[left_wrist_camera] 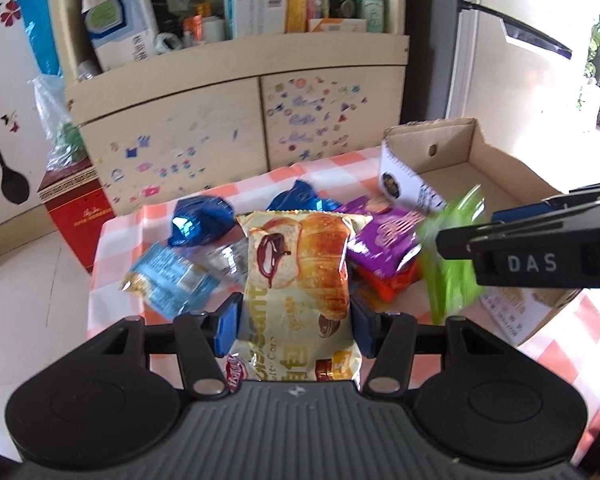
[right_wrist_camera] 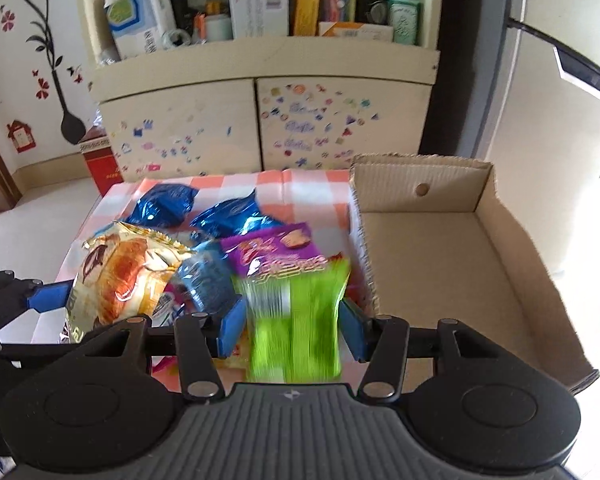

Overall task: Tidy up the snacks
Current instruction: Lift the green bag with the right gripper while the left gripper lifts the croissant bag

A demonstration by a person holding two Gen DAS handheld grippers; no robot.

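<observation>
My left gripper (left_wrist_camera: 296, 322) is shut on a croissant packet (left_wrist_camera: 300, 280), gold and white, held above the checked tablecloth (left_wrist_camera: 116, 232). The same croissant packet (right_wrist_camera: 120, 280) shows at the left of the right wrist view, with a blue pad (right_wrist_camera: 46, 296) against it. My right gripper (right_wrist_camera: 292, 322) is shut on a bright green snack packet (right_wrist_camera: 296, 320), blurred. From the left wrist view that green packet (left_wrist_camera: 448, 264) hangs at the right under the other gripper. On the cloth lie two blue foil packets (right_wrist_camera: 164, 206), (right_wrist_camera: 232, 216), a purple packet (right_wrist_camera: 276, 252) and a light blue packet (left_wrist_camera: 168, 276).
An open cardboard box (right_wrist_camera: 440, 264), bare inside, stands on the table's right side beside the snack pile. Behind the table is a beige cabinet (right_wrist_camera: 260, 128) with sticker-covered doors and a crowded shelf. A red box (left_wrist_camera: 76, 216) sits on the floor at the left.
</observation>
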